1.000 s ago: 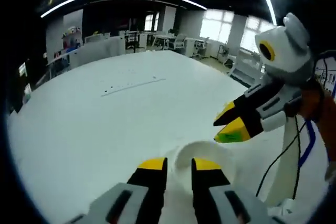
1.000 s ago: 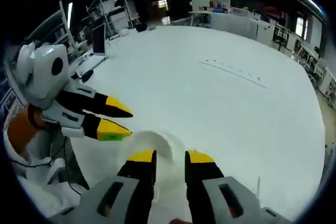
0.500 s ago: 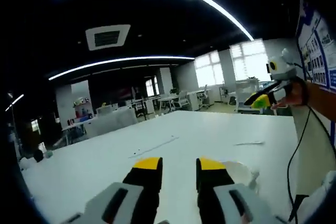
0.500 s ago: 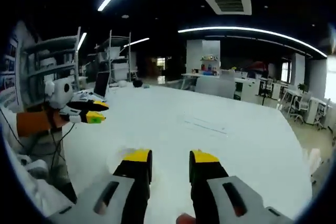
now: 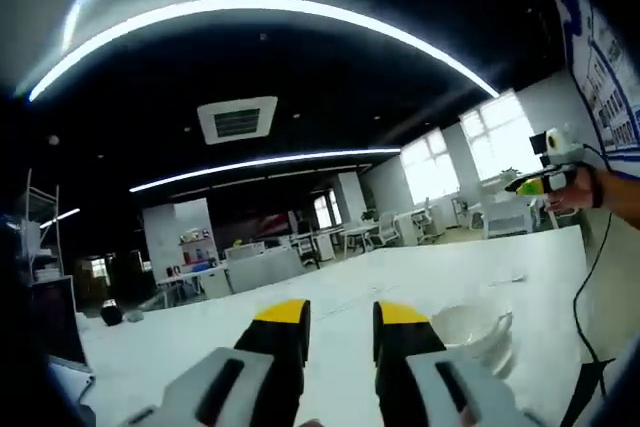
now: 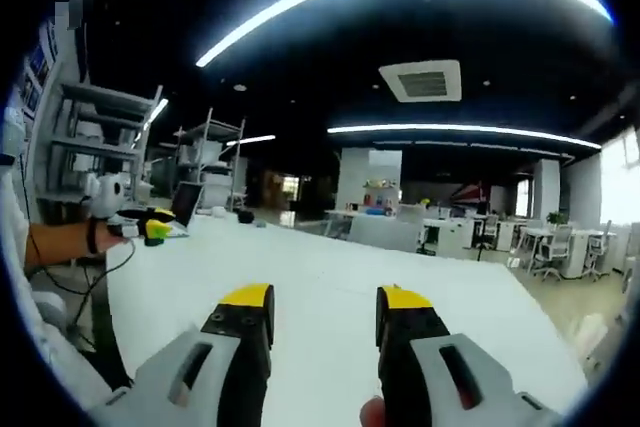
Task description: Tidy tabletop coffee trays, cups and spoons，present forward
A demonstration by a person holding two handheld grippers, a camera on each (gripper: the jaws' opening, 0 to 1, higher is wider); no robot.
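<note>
Both grippers ride high and level over the white table [image 5: 150, 367], nothing between their jaws: the left gripper [image 5: 340, 315] shows a narrow gap, the right gripper [image 6: 325, 299] a wider one. To pick up the tidying well, each tool probably needs to tip back down toward the tabletop before reaching, approaching the stacked white cup and saucer [image 5: 478, 332] from above its rim. That crockery sits just beside the left gripper's right jaw, toward the table edge nearest the person.
</note>
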